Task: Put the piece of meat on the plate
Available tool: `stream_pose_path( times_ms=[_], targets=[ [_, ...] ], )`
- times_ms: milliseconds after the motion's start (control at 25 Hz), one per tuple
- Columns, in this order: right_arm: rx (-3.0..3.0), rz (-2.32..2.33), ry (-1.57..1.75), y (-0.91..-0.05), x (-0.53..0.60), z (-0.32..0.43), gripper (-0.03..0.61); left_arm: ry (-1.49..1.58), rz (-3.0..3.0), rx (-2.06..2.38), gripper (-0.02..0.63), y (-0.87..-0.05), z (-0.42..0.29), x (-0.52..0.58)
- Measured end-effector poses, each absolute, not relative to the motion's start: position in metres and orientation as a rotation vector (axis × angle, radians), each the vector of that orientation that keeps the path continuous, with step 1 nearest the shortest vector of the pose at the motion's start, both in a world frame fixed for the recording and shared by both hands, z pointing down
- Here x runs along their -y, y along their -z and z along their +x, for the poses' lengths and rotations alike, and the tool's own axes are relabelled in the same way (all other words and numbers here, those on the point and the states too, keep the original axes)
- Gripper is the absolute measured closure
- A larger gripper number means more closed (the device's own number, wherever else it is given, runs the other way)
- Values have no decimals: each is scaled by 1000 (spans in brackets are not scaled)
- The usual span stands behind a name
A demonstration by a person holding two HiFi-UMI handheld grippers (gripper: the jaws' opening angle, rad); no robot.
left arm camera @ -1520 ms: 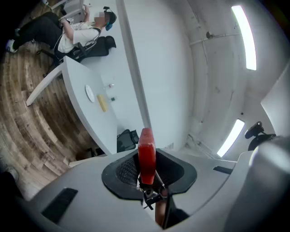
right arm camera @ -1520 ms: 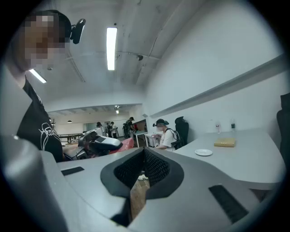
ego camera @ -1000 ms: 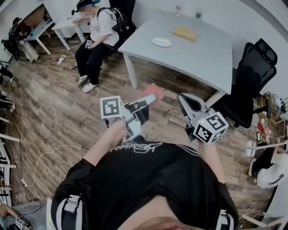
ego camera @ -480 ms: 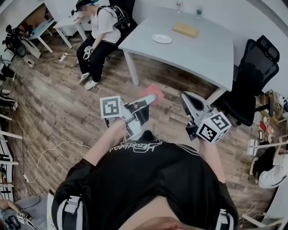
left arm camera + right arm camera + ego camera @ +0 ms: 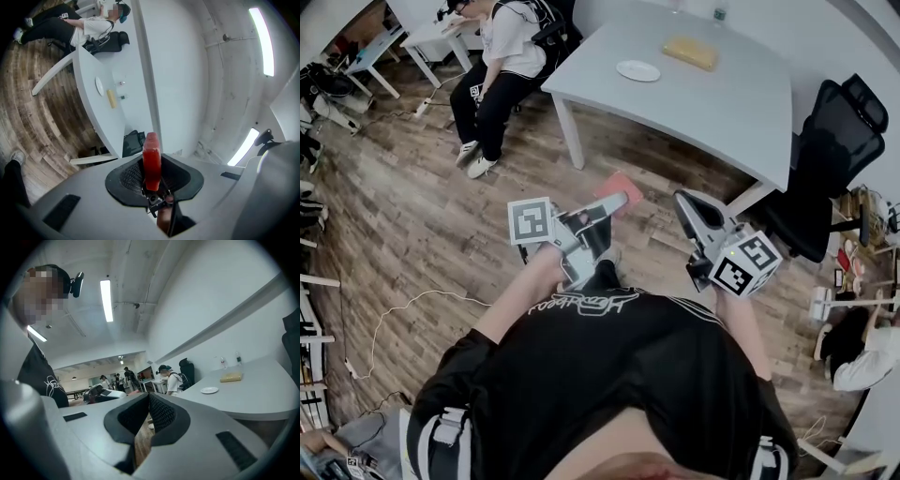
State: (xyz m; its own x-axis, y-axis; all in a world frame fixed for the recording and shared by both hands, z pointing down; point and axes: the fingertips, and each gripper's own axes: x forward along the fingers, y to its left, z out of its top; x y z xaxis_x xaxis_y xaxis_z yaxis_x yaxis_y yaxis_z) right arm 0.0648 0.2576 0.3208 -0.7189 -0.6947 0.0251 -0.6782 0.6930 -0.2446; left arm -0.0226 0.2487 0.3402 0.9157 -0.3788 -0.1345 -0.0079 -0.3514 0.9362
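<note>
The left gripper [image 5: 617,201] clamps the piece of meat [image 5: 151,157] over the wood floor [image 5: 412,216]. The right gripper [image 5: 686,202] has its jaws together, empty. The white table [image 5: 722,112] ahead bears the plate [image 5: 637,70]. The meat is a flat, smooth red slab.

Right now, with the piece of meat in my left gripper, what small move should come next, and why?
Probably carry the left gripper forward toward the white table, with the grip unchanged. Its jaws are clamped on the red piece of meat, while the plate sits empty on that tabletop well ahead, with a stretch of wooden floor between.
</note>
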Motion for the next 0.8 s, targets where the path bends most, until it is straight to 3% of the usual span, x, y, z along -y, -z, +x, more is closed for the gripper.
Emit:
stream_pose_path(
  times_ms=[800],
  targets=[
    [-2803, -1304, 534, -358, -65, 65, 570, 315, 1803, 231, 522, -371, -18, -48]
  ],
)
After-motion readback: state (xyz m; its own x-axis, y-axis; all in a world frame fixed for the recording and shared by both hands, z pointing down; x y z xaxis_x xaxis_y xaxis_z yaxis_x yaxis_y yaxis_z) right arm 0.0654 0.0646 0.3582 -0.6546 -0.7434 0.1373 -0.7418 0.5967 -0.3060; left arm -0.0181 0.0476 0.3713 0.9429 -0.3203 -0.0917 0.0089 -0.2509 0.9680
